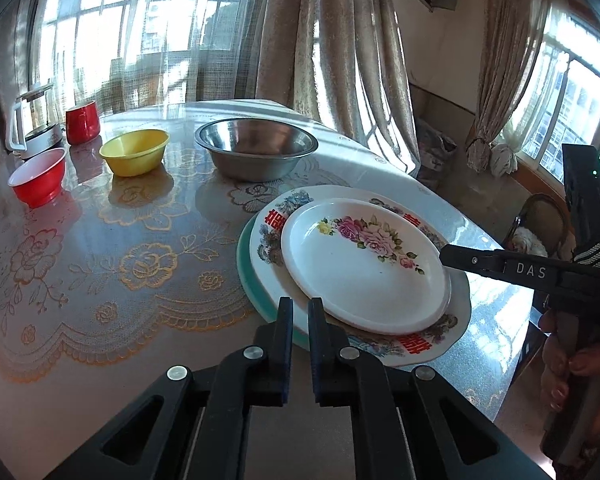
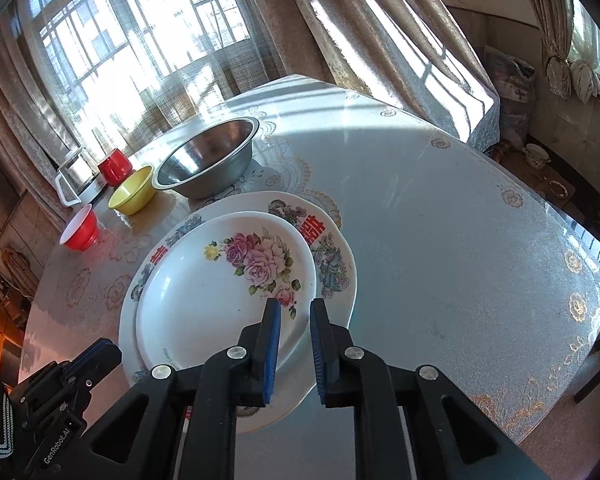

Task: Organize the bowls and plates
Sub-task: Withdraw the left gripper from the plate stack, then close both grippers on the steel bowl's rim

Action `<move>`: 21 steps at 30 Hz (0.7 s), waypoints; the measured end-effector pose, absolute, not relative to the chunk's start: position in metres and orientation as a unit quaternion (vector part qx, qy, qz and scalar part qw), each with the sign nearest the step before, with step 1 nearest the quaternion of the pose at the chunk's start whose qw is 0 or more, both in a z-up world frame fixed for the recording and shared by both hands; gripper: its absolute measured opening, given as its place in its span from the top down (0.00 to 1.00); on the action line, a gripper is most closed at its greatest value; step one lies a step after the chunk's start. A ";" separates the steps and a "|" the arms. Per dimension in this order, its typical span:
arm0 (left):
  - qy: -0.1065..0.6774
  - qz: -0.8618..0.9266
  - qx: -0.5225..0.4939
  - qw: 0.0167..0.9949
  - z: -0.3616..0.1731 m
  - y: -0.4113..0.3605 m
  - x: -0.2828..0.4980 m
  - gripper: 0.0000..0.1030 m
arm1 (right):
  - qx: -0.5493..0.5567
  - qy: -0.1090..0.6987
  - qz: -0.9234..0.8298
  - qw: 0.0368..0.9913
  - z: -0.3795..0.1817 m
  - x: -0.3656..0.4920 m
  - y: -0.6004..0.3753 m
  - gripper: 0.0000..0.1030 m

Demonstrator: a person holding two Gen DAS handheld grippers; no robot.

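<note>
Stack of three plates near the table [image 1: 100, 272] edge: rose plate [image 1: 364, 264] on top, larger red-character plate [image 1: 458, 316] under it, teal plate [image 1: 246, 276] at the bottom. Left gripper [image 1: 300, 308] closed at the stack's near rim, probably pinching the lower plates; contact hard to confirm. Right gripper [image 2: 296, 312] nearly closed over the rose plate's rim. Steel bowl [image 1: 256, 148], yellow bowl [image 1: 134, 152], red bowl [image 1: 38, 178], red cup [image 1: 82, 122] and kettle [image 1: 34, 120] stand apart, farther back.
</note>
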State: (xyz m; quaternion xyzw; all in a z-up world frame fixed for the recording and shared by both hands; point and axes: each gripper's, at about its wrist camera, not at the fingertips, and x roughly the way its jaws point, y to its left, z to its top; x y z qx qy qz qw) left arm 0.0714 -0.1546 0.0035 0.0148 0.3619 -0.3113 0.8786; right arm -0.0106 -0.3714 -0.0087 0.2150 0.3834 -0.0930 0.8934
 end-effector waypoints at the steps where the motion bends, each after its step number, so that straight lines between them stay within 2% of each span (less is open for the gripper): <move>1: 0.364 -0.309 0.009 0.879 0.004 -0.151 0.074 0.89 | 0.216 0.382 -0.092 0.894 -0.007 -0.010 -0.371 0.82; 3: 0.372 -0.302 -0.002 0.878 0.005 -0.145 0.081 0.77 | 0.215 0.379 -0.094 0.895 -0.004 -0.008 -0.372 0.81; 5: 0.375 -0.290 -0.013 0.881 0.006 -0.138 0.088 0.50 | 0.213 0.376 -0.094 0.897 -0.001 -0.006 -0.372 0.79; 11: 0.391 -0.252 -0.023 0.885 0.007 -0.123 0.109 0.24 | 0.209 0.378 -0.089 0.898 0.006 0.007 -0.370 0.75; 16: 0.414 -0.211 -0.015 0.885 0.000 -0.116 0.128 0.14 | 0.199 0.382 -0.084 0.898 0.015 0.026 -0.370 0.68; 18: 0.420 -0.197 -0.015 0.886 -0.002 -0.113 0.136 0.07 | 0.197 0.383 -0.081 0.899 0.017 0.037 -0.371 0.63; 21: 0.430 -0.180 -0.017 0.884 -0.007 -0.108 0.145 0.06 | 0.197 0.388 -0.067 0.898 0.021 0.061 -0.375 0.61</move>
